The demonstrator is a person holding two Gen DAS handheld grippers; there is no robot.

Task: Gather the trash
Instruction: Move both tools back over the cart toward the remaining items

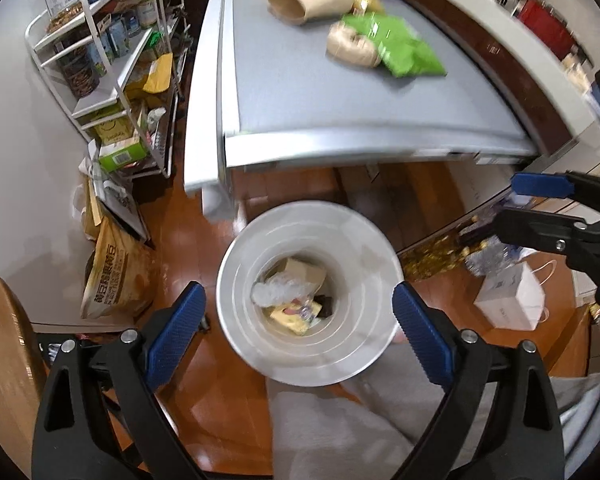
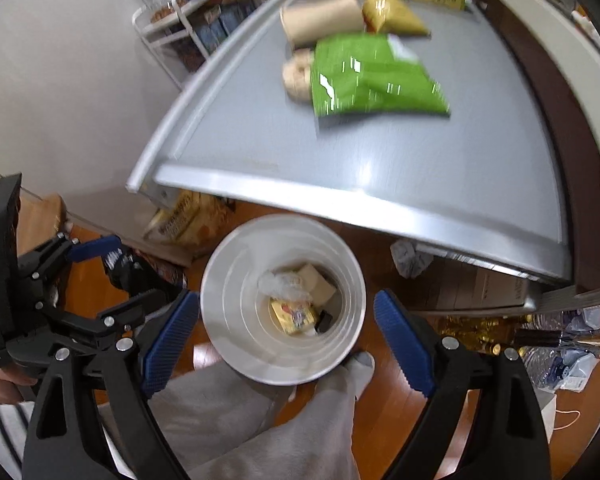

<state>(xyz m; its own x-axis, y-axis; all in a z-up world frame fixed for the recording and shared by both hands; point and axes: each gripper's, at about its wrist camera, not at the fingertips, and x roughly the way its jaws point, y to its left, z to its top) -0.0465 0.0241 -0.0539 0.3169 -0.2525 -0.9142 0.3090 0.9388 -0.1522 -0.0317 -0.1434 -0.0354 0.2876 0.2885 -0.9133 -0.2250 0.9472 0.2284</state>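
White bin [image 1: 260,344] on the floor, seen between the spread fingers of both tools.

Scraps [image 1: 296,300] lie at the bin's bottom, below the left tool [image 1: 298,328] and right tool [image 2: 286,330], both empty-jawed. Beyond, on the bench [image 1: 340,108]: a green bag [image 1: 404,50], a paper cup [image 1: 312,0].

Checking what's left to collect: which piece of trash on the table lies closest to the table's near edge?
The green snack bag. It lies nearer the table front than the brown paper cup on its side and the yellow wrapper behind it.
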